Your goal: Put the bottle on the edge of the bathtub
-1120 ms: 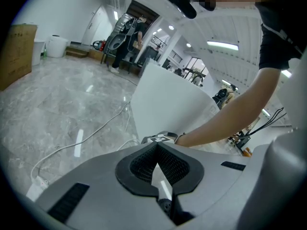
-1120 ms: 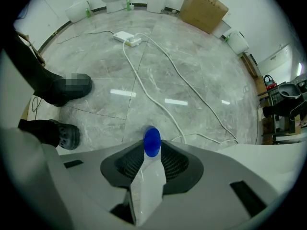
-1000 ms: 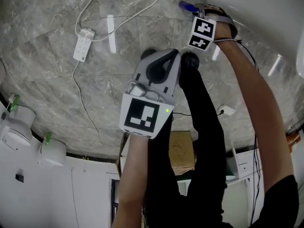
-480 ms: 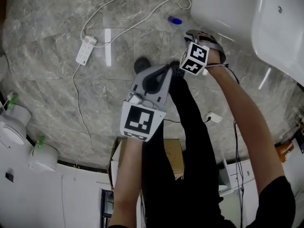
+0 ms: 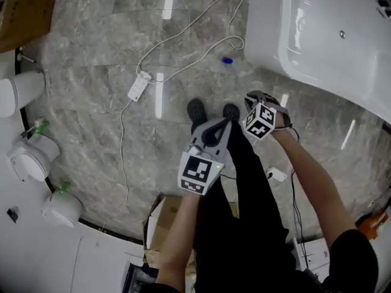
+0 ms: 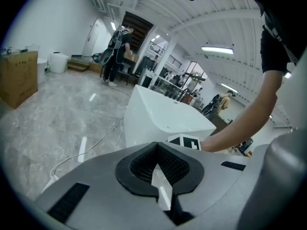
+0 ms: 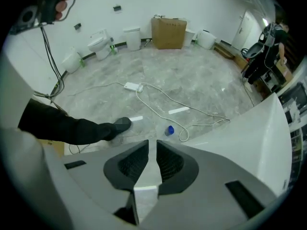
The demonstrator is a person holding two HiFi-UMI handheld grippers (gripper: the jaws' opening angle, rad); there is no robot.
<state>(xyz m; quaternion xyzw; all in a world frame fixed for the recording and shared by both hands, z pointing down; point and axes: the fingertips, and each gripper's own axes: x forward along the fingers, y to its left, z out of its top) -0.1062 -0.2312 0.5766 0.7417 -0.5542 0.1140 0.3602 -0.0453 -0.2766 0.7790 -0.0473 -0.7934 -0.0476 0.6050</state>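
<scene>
The bottle [image 5: 227, 60], small with a blue cap, lies on the grey stone floor close to the foot of the white bathtub [image 5: 287, 35]. My right gripper [image 5: 252, 100] hangs above the floor short of the bottle. In the right gripper view its jaws [image 7: 152, 143] are closing with a narrow gap and nothing between them, and the bottle [image 7: 169, 130] lies beyond them. My left gripper [image 5: 227, 122] is held beside it, over the person's shoes. Its tips [image 6: 157, 144] meet, shut on nothing, and point toward the bathtub [image 6: 163, 114].
A power strip [image 5: 139, 85] and its white cable [image 5: 201, 23] run across the floor next to the bottle. Toilets [image 5: 24, 157] stand along the left wall. One cardboard box [image 5: 24, 5] sits at the top left, another [image 5: 165, 224] behind the person's legs.
The right gripper has drawn back from the bottle, which stays on the floor. The head view has pulled away, so more of the bathtub and floor shows.
</scene>
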